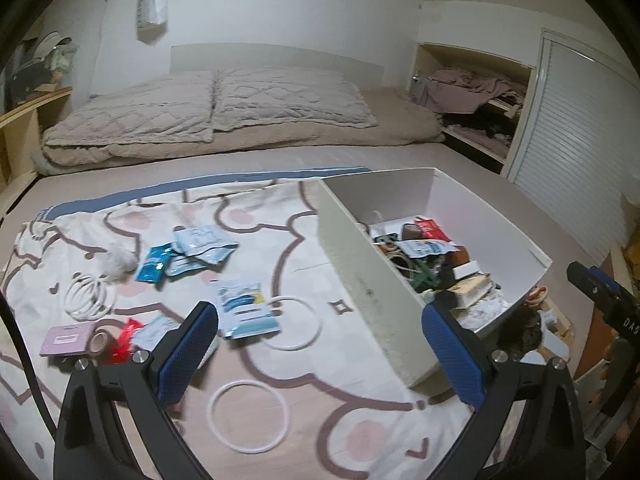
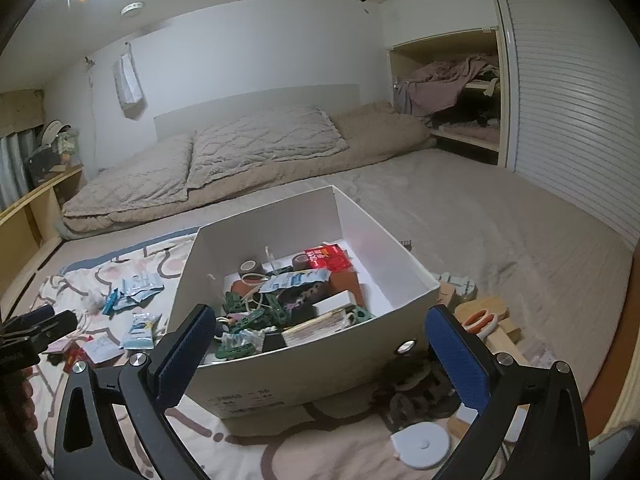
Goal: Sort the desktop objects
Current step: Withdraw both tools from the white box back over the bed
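Where bedding lies, patterned sheet [image 1: 280,248], white box [image 2: 304,376], louvred door [image 2: 568,120]

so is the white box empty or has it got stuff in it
Partly full. The box has no lid on and holds a jumble: green clips, a red packet, a tape roll.

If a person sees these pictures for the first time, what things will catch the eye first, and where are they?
The white box stands out first, in the middle of the patterned blanket, filled with clips, tape rolls and a red packet. To its left, loose items lie scattered on the blanket: blue sachets and white rings. Both grippers, left and right, hang open and empty in the foreground.
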Demonstrator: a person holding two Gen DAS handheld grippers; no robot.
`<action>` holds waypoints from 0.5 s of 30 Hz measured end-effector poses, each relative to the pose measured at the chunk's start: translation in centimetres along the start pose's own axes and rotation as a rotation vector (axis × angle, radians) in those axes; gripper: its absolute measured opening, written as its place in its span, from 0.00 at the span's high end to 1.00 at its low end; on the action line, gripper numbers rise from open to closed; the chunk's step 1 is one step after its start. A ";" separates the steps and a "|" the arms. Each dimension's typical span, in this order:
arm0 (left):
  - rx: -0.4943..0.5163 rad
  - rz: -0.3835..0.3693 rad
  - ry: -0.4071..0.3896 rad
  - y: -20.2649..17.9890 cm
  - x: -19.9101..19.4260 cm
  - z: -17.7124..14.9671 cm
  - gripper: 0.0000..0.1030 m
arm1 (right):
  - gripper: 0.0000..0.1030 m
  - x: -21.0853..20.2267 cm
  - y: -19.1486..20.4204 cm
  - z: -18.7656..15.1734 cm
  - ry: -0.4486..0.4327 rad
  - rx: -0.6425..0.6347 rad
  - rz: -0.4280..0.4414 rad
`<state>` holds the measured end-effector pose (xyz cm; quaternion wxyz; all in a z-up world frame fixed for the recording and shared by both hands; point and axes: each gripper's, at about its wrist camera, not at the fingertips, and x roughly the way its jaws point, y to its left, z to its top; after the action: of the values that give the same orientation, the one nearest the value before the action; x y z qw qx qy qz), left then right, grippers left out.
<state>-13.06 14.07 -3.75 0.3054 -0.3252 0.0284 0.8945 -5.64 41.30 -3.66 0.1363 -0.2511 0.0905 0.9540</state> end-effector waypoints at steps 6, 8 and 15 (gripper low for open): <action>-0.011 0.044 -0.010 2.7 -0.9 -0.8 0.01 | 0.00 -0.1 1.9 -0.4 -0.009 0.001 0.023; -0.017 0.056 -0.011 3.6 -1.1 -1.0 0.01 | 0.00 -0.3 2.7 -0.6 -0.011 0.002 0.032; -0.045 0.092 -0.030 6.6 -2.3 -1.9 0.01 | 0.00 -0.8 5.9 -1.2 -0.026 -0.009 0.071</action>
<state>-14.35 6.99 -4.88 0.2569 -0.3170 0.0188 0.9128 -6.22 35.27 -3.65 0.1024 -0.2357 0.0934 0.9619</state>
